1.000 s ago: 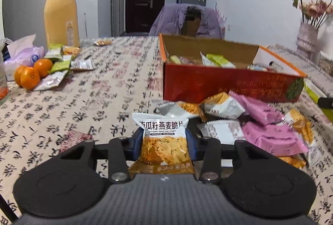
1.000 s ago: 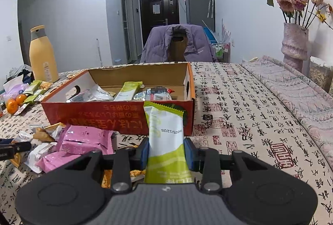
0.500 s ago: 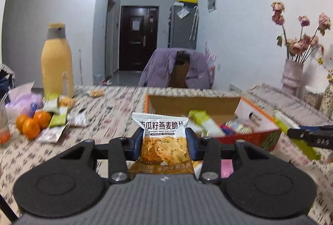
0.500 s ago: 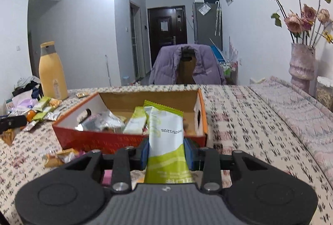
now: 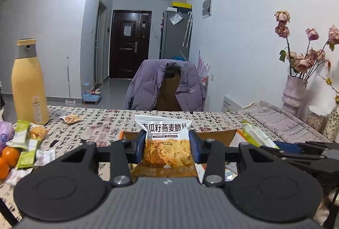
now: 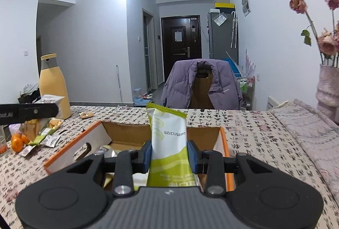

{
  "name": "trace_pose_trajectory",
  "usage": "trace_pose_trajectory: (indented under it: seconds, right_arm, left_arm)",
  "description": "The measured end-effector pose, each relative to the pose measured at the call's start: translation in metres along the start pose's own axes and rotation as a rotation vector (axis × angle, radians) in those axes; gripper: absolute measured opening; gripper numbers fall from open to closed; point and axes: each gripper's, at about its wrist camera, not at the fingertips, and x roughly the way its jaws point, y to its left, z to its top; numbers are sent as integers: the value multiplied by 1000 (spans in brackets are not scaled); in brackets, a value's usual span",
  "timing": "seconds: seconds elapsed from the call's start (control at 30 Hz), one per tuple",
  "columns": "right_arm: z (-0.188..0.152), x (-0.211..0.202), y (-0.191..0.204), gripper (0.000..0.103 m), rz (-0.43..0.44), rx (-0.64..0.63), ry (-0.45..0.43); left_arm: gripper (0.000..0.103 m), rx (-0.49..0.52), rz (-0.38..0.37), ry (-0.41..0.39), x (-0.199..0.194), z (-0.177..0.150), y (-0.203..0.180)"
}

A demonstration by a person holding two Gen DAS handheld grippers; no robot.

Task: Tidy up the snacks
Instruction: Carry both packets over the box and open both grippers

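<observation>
- my left gripper (image 5: 167, 149) is closed tight on an orange-and-white crisp packet (image 5: 166, 144), its two blue pads pressing the packet's sides; the packet stands upright between my fingers with its printed top edge above them.
- the cardboard box (image 5: 214, 135) lies directly past that packet, only its far wall and orange rim showing around my fingers.
- my right gripper (image 6: 168, 155) is clamped on a green-and-white snack bar wrapper (image 6: 168, 144), held upright with the date print upside down and the crimped green end on top.
- that wrapper sits over the near half of the box (image 6: 70, 148), whose open inside shows a few other packets below my fingers.
- seen from the left wrist view, the right gripper and its green wrapper (image 5: 256, 135) are at the right end of the box.
- left of the box, loose packets (image 5: 27, 144) and oranges (image 5: 8, 157) lie on the patterned tablecloth (image 6: 254, 135), with a tall yellow bottle (image 6: 54, 89) behind them.
- beyond the box's far side stands a chair draped in a purple jacket (image 6: 201, 85).
</observation>
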Motion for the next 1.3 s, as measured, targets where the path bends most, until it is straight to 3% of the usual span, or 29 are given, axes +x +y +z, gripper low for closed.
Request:
trace_pose_trajectory:
  seconds: [0.27, 0.47, 0.73, 1.1, 1.23, 1.3]
  right_arm:
    - [21, 52, -4, 34, -11, -4, 13]
    - [19, 87, -6, 34, -7, -7, 44]
    - [-2, 91, 5, 34, 50, -55, 70]
    - [-19, 104, 4, 35, 38, -45, 172]
    - [-19, 104, 4, 38, 39, -44, 178]
    - [-19, 104, 3, 40, 42, -39, 177]
  left_arm:
    - [42, -18, 25, 63, 68, 13, 3]
    - [42, -55, 62, 122, 107, -2, 15]
    - [42, -64, 87, 183, 117, -21, 29]
    - [43, -58, 104, 291, 126, -36, 25]
    - [45, -58, 110, 283, 124, -35, 25]
    - [53, -61, 108, 268, 122, -33, 24]
